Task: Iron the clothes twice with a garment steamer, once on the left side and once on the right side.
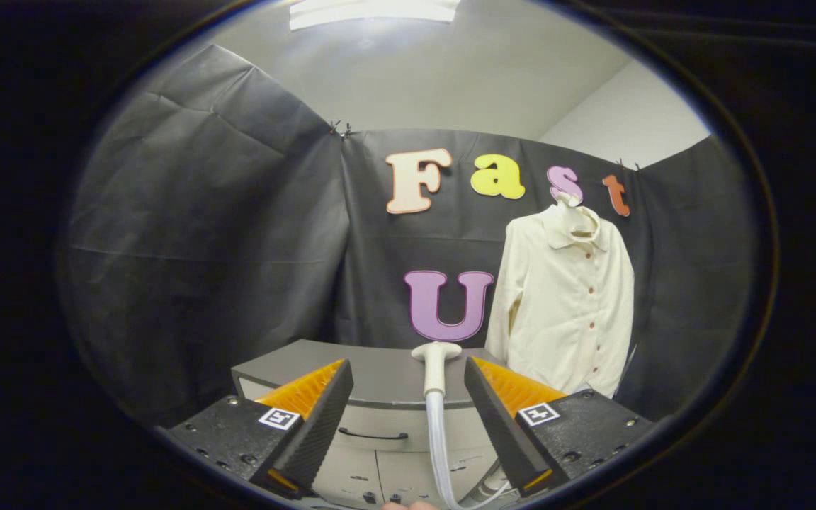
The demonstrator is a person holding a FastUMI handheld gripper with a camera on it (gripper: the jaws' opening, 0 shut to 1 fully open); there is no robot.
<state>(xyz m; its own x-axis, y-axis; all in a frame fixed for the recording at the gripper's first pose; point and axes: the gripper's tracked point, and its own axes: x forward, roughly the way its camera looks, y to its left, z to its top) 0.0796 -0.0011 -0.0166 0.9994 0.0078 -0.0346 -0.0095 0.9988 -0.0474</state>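
Cream shirt [565, 297] hung against the booth wall beyond the cabinet's [372, 386] right rear corner. Steamer head [435, 368] stood upright at the cabinet's front edge, between the wide-spread, untouching fingers of the hand-held gripper [408, 375]. Its hose [440, 453] ran below, end cut off.

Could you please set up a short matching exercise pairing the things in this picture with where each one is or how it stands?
Things:
1. steamer head
2. shirt
3. cabinet
4. gripper

Places or states:
A. hanging on the booth wall
B. open, fingers apart
C. upright between the fingers, hose trailing down
D. standing below the wall, with drawers

Pairs: 1-C, 2-A, 3-D, 4-B
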